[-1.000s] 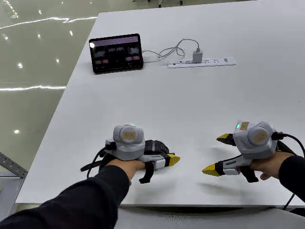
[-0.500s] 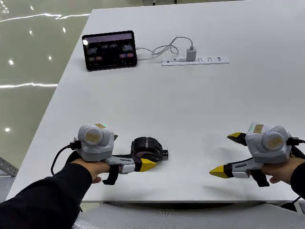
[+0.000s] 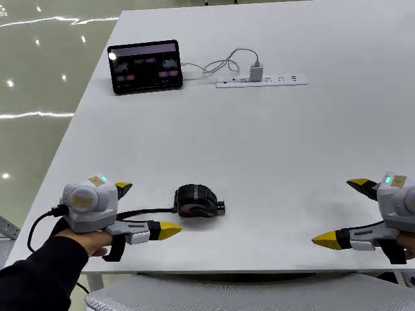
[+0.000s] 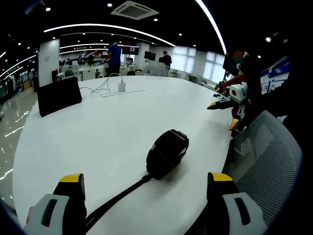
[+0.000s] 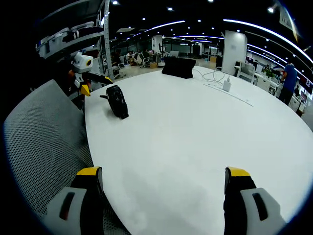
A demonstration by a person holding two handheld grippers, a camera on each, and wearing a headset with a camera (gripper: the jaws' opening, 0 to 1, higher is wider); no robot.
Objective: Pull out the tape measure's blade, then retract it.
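Observation:
A black tape measure (image 3: 197,201) lies on the white table (image 3: 259,142) near the front edge, its black strap trailing left toward my left gripper (image 3: 142,210). That gripper stands open a short way left of it, jaws apart and nothing between them; its own view has the tape measure (image 4: 167,152) just ahead and the strap running between its yellow tips. My right gripper (image 3: 350,212) is open at the far right front, well away. From there the tape measure (image 5: 117,101) looks small and distant, with the left gripper (image 5: 84,66) behind it.
A black tablet (image 3: 144,66) stands at the back left. Beside it a white power strip (image 3: 260,80) with a plugged charger and cable lies on the table. A grey mesh chair back (image 3: 214,295) sits under the front edge. The table's left edge drops to shiny floor.
My left gripper has opened, let go of the tape measure and drawn back to the left. The right gripper has swung out to the right. The tape measure rests free on the table.

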